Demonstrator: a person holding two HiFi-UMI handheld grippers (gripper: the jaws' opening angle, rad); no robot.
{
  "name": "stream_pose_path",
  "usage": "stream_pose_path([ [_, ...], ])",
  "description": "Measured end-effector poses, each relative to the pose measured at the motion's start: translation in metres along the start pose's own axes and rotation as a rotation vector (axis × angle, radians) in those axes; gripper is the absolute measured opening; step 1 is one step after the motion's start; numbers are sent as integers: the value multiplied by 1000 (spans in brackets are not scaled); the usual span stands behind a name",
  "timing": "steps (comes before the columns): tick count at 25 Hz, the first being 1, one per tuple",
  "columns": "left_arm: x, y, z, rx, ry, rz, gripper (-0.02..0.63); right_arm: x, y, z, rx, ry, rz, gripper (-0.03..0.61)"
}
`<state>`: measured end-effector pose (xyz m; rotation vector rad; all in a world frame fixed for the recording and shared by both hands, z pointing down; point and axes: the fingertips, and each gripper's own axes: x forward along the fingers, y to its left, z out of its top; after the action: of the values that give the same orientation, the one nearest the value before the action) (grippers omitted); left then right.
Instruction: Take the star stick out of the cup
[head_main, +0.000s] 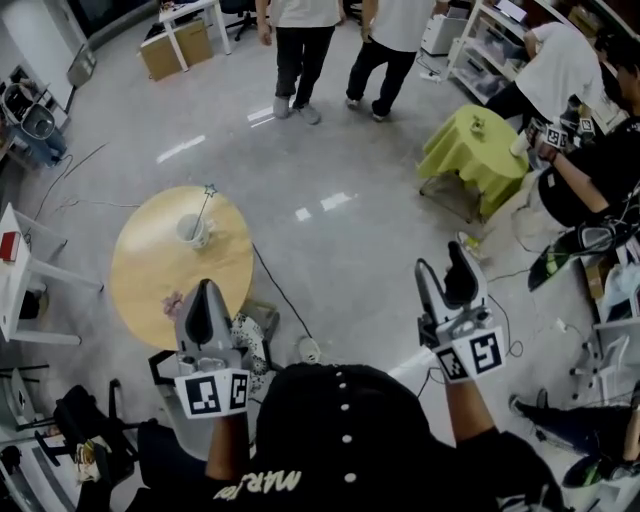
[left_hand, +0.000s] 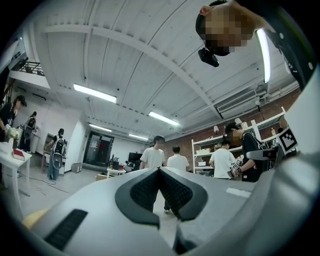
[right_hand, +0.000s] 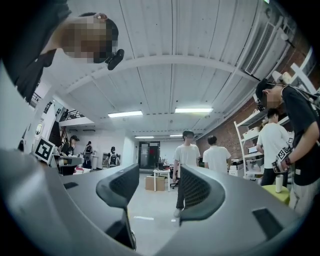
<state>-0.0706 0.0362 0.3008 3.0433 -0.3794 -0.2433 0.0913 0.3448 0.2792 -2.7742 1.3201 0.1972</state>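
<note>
A white cup (head_main: 193, 231) stands on the round yellow table (head_main: 150, 270) in the head view. The star stick (head_main: 207, 207) leans out of the cup, its star at the top. My left gripper (head_main: 205, 288) is held over the table's near edge, a short way in front of the cup, with its jaws shut on nothing. In the left gripper view the left gripper (left_hand: 159, 172) has its pads pressed together and points up at the room. My right gripper (head_main: 445, 265) hangs over the floor far to the right of the table, open and empty. The right gripper (right_hand: 159, 187) shows a wide gap.
A small pink thing (head_main: 173, 300) lies on the table near my left gripper. A cable (head_main: 280, 290) runs across the floor by the table. A white side table (head_main: 20, 290) stands left, a green-covered table (head_main: 470, 145) back right. Several people stand at the back.
</note>
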Motion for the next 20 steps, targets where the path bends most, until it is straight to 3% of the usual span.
stream_pose_path([
  [11, 35, 49, -16, -19, 11, -21, -5, 57, 19, -15, -11, 24, -9, 245],
  [20, 70, 68, -36, -14, 36, 17, -5, 114, 7, -45, 20, 50, 34, 244],
])
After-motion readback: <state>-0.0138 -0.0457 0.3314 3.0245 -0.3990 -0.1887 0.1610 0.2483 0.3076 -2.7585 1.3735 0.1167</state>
